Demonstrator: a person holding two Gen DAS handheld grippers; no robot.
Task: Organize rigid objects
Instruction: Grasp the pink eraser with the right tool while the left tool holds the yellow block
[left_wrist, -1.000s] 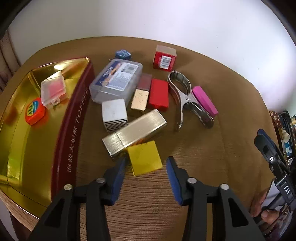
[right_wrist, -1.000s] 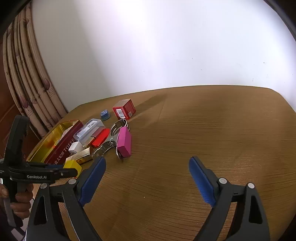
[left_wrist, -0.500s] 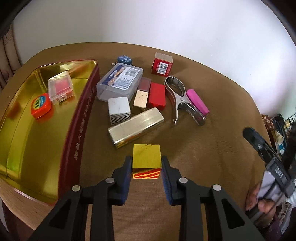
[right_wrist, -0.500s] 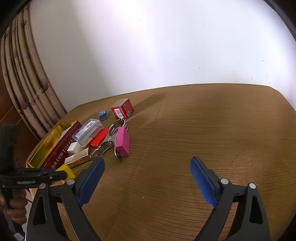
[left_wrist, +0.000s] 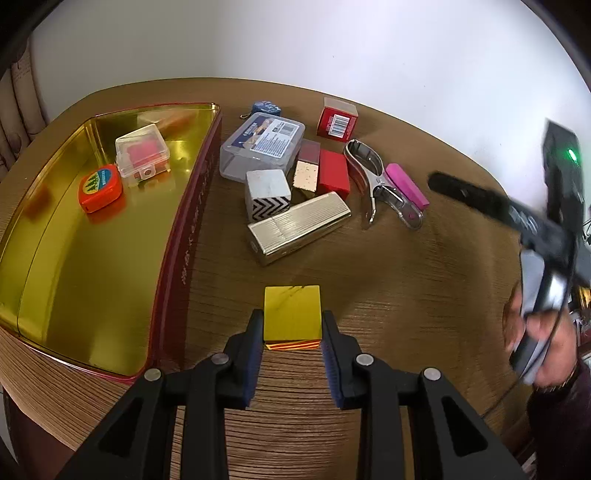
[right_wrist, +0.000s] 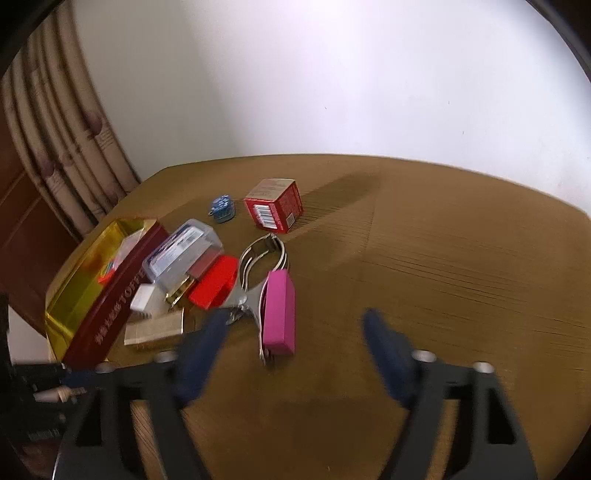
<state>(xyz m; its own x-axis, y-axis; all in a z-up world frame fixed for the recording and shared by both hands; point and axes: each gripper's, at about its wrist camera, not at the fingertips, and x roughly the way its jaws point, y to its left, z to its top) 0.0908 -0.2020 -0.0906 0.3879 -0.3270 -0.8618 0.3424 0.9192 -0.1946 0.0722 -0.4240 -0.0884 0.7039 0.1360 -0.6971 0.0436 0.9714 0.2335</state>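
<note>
While pinched in the left claw (left_wrist: 292, 334) by flat sides, small yellow glossy cube (left_wrist: 291, 313): rigid, light, possibly slippery; right claw (right_wrist: 295, 354) spread.

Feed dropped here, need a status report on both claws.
Left claw shut on yellow block. Right claw open, holding nothing. Gold tin beside it, path unobstructed.

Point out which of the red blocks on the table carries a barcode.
The red box with the barcode, standing alone at the far edge of the pile. The plain red block lies flat against the hole punch and shows no label.
</note>
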